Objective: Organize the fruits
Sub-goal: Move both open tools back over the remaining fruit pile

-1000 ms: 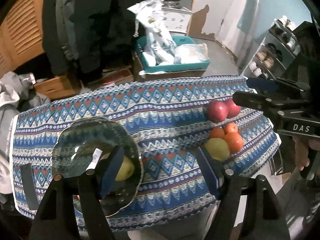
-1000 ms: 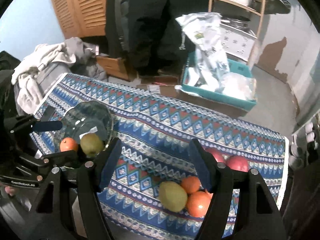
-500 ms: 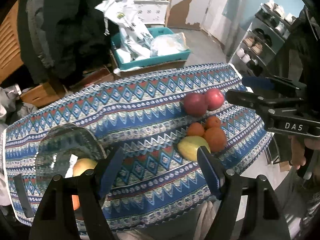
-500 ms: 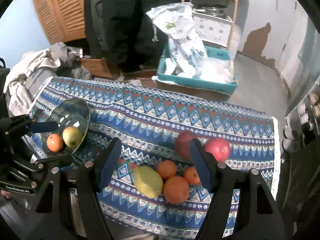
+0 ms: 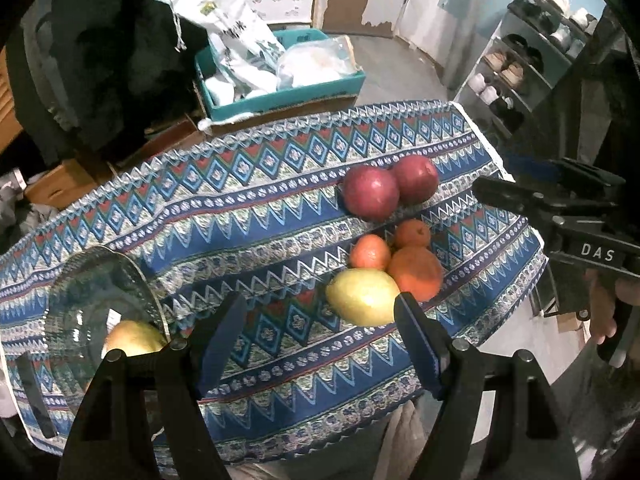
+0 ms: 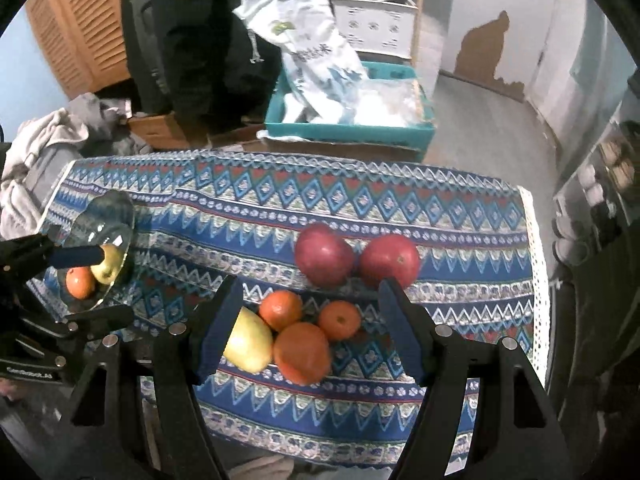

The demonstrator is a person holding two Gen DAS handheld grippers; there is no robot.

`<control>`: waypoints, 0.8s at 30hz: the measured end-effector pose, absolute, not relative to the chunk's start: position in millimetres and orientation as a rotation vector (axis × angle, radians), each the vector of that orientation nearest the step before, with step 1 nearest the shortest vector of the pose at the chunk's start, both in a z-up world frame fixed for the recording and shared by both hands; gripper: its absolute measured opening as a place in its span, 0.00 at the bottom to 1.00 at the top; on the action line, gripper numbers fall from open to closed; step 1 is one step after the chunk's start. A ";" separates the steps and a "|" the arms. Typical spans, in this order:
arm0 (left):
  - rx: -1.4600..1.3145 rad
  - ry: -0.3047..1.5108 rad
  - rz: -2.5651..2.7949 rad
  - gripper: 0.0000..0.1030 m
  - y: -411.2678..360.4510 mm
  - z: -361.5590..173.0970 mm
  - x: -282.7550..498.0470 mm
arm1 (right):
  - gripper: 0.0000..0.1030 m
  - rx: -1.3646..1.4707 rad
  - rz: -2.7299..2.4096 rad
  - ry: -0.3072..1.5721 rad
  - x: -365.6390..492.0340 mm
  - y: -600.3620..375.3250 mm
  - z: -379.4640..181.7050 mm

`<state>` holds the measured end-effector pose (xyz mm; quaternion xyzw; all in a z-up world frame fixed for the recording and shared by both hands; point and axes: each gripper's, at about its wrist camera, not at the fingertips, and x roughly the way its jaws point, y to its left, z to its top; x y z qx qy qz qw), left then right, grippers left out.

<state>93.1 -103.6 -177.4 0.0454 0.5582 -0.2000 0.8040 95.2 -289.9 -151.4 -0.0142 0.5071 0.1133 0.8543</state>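
On the patterned cloth lie two red apples (image 6: 324, 254) (image 6: 390, 260), three oranges (image 6: 302, 352) and a yellow fruit (image 6: 248, 340). They show in the left wrist view too: apples (image 5: 370, 194), oranges (image 5: 414, 272), yellow fruit (image 5: 362, 298). A glass bowl (image 6: 114, 210) at the left holds a yellow-green fruit (image 6: 108, 266) and an orange (image 6: 80, 282); the bowl rim also shows in the left wrist view (image 5: 100, 280). My left gripper (image 5: 320, 344) is open and empty above the cloth between bowl and pile. My right gripper (image 6: 310, 320) is open and empty above the pile.
The table (image 6: 360, 196) is small, with edges close on all sides. Behind it stand a teal crate (image 6: 348, 132) with white bags, dark hanging clothes, a clothes heap (image 6: 44, 148) at the left and a shoe rack (image 5: 520, 64) at the right.
Both grippers have swung right and come closer to the fruit pile, away from the bowl. Both stay open and empty. The fruits have not moved.
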 end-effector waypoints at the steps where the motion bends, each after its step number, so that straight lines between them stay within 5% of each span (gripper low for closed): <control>1: 0.093 1.203 -0.430 0.76 -105.9 -180.0 94.1 | 0.69 -0.028 0.234 1.068 95.0 -291.7 -151.9; 24: 0.089 1.333 -0.372 0.76 -124.9 -245.4 104.5 | 0.69 -0.029 0.310 1.309 90.1 -295.9 -258.4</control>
